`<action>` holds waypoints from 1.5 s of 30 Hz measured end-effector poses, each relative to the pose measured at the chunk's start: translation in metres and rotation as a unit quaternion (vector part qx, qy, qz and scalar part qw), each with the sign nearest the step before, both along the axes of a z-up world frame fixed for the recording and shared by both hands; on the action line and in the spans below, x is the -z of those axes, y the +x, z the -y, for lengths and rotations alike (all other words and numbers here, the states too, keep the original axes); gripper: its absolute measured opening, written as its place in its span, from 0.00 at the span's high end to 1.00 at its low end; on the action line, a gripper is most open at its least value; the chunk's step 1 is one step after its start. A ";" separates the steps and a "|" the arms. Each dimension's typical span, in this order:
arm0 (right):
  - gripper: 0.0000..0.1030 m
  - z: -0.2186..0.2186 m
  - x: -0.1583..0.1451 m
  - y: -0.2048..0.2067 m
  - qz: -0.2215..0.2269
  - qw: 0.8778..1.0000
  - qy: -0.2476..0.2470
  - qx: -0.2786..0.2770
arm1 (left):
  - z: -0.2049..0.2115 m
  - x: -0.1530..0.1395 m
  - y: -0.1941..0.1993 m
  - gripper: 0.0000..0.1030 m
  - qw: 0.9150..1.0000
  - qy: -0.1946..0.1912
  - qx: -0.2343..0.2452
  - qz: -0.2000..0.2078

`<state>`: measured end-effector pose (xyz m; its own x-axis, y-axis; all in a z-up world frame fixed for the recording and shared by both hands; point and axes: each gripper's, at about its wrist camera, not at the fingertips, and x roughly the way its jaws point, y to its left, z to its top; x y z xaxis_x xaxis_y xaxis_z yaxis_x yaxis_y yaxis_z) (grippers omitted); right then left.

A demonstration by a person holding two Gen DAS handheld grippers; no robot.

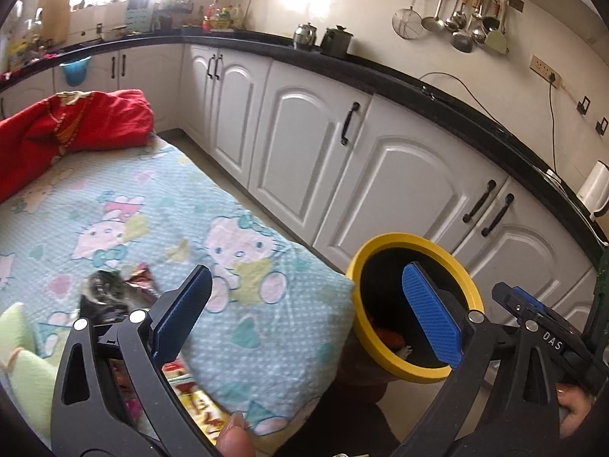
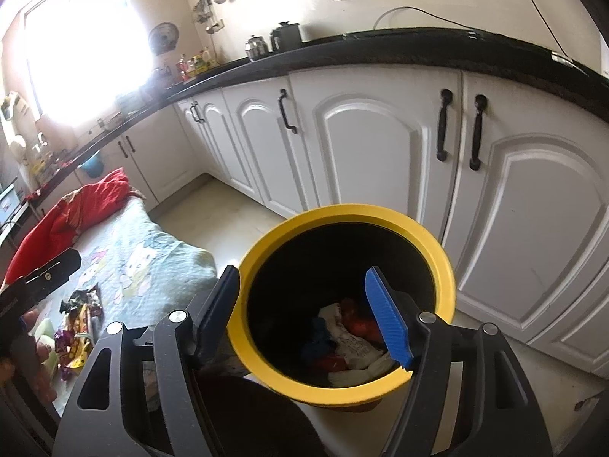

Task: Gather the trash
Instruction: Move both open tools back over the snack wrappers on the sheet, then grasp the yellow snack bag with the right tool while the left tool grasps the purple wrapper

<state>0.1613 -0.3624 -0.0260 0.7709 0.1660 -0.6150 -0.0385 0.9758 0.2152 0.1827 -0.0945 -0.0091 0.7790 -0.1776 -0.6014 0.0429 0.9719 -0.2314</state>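
Observation:
A black bin with a yellow rim (image 1: 380, 243) stands on the floor beside the bed's corner. My right gripper (image 2: 301, 271) hangs open right over the bin's yellow rim (image 2: 266, 251), nothing between its blue pads. Crumpled paper and coloured scraps (image 2: 354, 339) lie inside the bin. My left gripper (image 1: 307, 268) is open and empty above the bed's near corner. Shiny snack wrappers (image 1: 114, 293) lie on the sheet by its left finger, and more wrappers (image 1: 198, 407) sit close under it. The wrapper pile (image 2: 80, 323) also shows in the right wrist view.
The bed has a pale blue cartoon sheet (image 1: 152, 198) with a red blanket (image 1: 76, 125) at its far end. White cabinets (image 1: 304, 152) under a black counter (image 1: 418, 87) run behind the bin, with a strip of floor (image 2: 228, 209) between. A green cushion (image 1: 23, 361) lies at the left.

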 end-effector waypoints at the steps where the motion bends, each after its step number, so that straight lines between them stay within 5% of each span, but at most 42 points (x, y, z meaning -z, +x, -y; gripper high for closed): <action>1: 0.35 -0.003 -0.001 -0.001 0.002 1.000 -0.001 -0.004 | -0.003 -0.001 -0.002 0.11 1.000 0.001 -0.002 0.002; 24: 0.31 -0.094 -0.014 -0.019 0.016 0.992 -0.025 -0.122 | -0.074 -0.010 -0.041 0.11 0.998 0.014 -0.061 0.012; 41: 0.28 -0.176 -0.012 -0.030 -0.008 0.973 -0.017 -0.228 | -0.134 -0.005 -0.054 0.11 0.997 0.008 -0.076 -0.014; 45: 0.27 -0.198 -0.002 -0.025 -0.033 0.967 -0.011 -0.253 | -0.145 0.000 -0.058 0.20 0.997 0.006 -0.067 -0.031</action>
<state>0.1364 -0.1648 -0.0236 0.5537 0.4979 -0.6675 -0.4996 0.8399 0.2121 0.1247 0.0507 -0.0089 0.7565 -0.0663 -0.6506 -0.1015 0.9709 -0.2170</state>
